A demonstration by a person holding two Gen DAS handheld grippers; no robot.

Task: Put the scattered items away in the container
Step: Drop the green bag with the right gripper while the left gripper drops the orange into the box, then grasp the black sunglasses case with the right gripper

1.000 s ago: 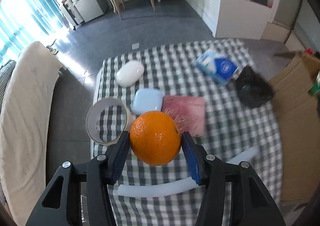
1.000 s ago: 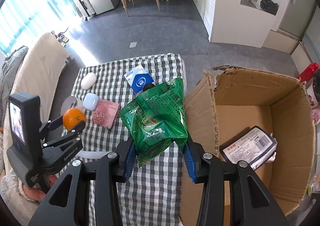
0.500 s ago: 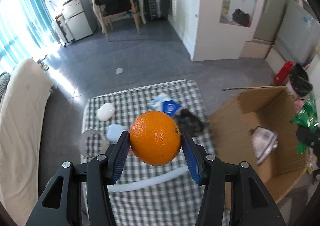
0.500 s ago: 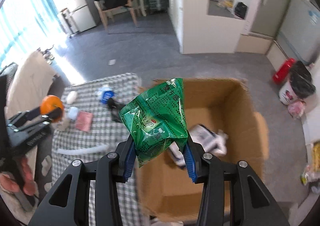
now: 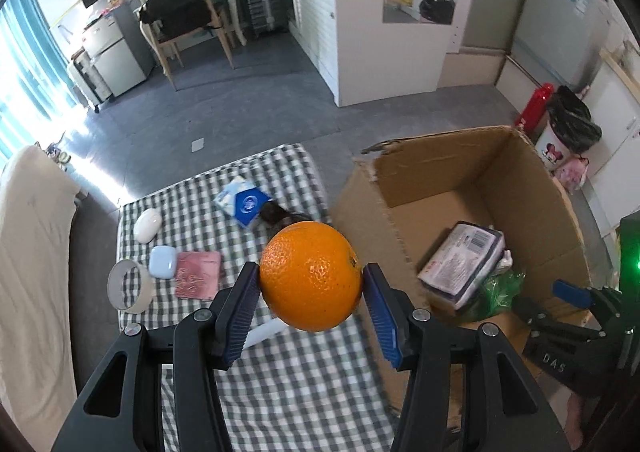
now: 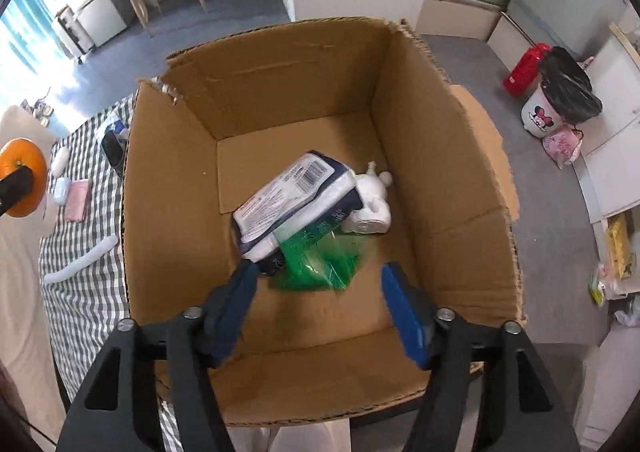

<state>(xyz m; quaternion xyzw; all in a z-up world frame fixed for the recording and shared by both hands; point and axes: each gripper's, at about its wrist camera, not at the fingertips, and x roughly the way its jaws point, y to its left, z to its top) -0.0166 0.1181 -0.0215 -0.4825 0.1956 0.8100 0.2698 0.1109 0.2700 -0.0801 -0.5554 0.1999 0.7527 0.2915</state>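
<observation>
My left gripper (image 5: 311, 306) is shut on an orange (image 5: 311, 277), held above the checked table (image 5: 304, 392) beside the open cardboard box (image 5: 420, 176). My right gripper (image 6: 318, 308) hangs over the box (image 6: 280, 64) with its jaws opening and nothing pressed between them. The green snack bag (image 6: 316, 260) has dropped free and lies blurred on the box floor below the jaws, against a white and navy packet (image 6: 296, 198) and a white bottle (image 6: 374, 208). The orange (image 6: 22, 176) also shows at the left edge of the right wrist view.
On the table lie a white mouse (image 5: 147, 225), a pale blue earbud case (image 5: 163, 262), a pink pad (image 5: 199, 279), a tape roll (image 5: 129, 290), a blue tissue pack (image 5: 243, 201), a dark object (image 5: 276, 214) and a white tube (image 6: 82, 259). A red canister (image 6: 526, 69) and a bin (image 6: 560, 100) stand beyond the box.
The right gripper moved over the box and let go of the green bag, which fell inside. The left gripper rose and moved toward the box, still carrying the orange.
</observation>
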